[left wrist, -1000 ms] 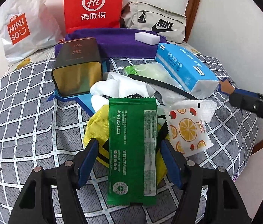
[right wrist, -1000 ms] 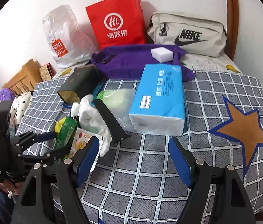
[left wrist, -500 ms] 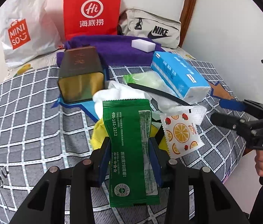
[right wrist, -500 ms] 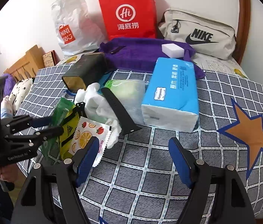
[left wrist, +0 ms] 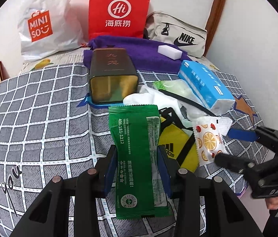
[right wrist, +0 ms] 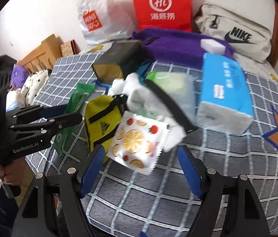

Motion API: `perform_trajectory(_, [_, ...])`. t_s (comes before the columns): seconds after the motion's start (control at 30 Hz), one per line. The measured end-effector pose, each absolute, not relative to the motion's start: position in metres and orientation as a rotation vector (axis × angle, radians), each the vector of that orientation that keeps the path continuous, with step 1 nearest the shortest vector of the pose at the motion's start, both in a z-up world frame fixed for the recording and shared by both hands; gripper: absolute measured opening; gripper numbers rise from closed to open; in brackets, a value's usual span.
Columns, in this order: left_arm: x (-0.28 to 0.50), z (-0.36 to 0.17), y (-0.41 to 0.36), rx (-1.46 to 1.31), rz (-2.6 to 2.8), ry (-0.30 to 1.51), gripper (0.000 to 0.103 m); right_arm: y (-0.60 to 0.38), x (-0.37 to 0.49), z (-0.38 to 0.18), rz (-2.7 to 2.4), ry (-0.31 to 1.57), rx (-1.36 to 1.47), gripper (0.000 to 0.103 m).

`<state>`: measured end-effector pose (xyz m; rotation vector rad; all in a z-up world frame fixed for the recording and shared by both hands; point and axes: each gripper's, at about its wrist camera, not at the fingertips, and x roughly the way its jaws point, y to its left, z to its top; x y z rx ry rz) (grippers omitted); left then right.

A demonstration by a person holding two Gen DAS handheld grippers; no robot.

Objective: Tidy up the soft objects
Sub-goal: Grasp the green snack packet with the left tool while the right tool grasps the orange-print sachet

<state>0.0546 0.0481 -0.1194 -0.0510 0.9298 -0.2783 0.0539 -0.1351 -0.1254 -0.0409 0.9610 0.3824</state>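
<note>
Left claw point(left wrist: 137, 167): blue pads clenched on both long edges of the flat green foil sachet with white print point(left wrist: 137, 158), which is pinched narrow at the grip; the sachet's lower end hangs toward the camera, its serrated top end points at the far side of the bed. In the right wrist view the sachet point(right wrist: 73, 106) appears lifted off the grey-and-white checked bedspread point(left wrist: 40, 128), beside the near left edge of the clutter.

Right claw point(right wrist: 140, 167): released, jaws wide apart, nothing between the pads. It hovers above the white square sachet printed with orange slices and strawberries point(right wrist: 137, 140), which lies near the bed's front edge; contact not visible.

Pile at bed centre:
- small yellow fabric pouch with black strap and logo point(right wrist: 101, 122), just beside the fruit-print sachet, partly under it.
- crumpled white cloth point(left wrist: 150, 98) behind the pouch, a black strap point(right wrist: 168, 104) lying across it.
- pale green translucent packet point(right wrist: 174, 86) between cloth and blue soft pack of tissues point(right wrist: 225, 90); tissue pack sits toward the right edge.
- dark rectangular tin with gold end point(left wrist: 111, 75), on its side, behind the green sachet.

Far edge, against the wall: purple towel point(left wrist: 139, 49) with a white sponge block point(left wrist: 169, 52) on it; white plastic shopping bag point(left wrist: 44, 25), red paper bag point(left wrist: 119, 13), beige zip pouch point(left wrist: 178, 35).

Right wrist view is motion-blurred.
</note>
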Motion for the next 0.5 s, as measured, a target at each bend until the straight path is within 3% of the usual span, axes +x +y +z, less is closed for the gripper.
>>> perform_trajectory(0.4, [0.054,-0.132,0.066,-0.106,-0.260,0.966,0.038,-0.115,0.080,-0.150,0.332,1.066,0.000,0.075])
perform_trajectory(0.5, [0.056,-0.133,0.067,-0.116,-0.260,0.972,0.038,-0.111,0.080,-0.149,0.354,1.054,-0.032,0.063])
